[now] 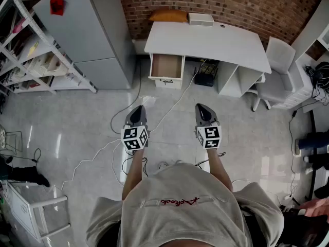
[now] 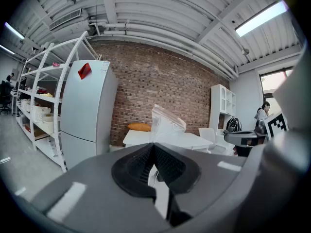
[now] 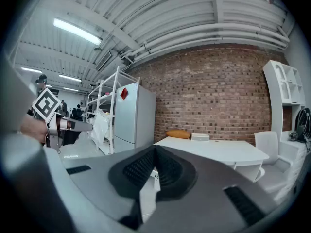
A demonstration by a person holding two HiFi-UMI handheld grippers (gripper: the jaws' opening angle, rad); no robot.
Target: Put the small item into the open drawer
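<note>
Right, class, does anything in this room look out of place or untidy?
Yes: loose cables trail across the floor in front of the desk, and its drawer stands pulled open, apparently empty.
</note>
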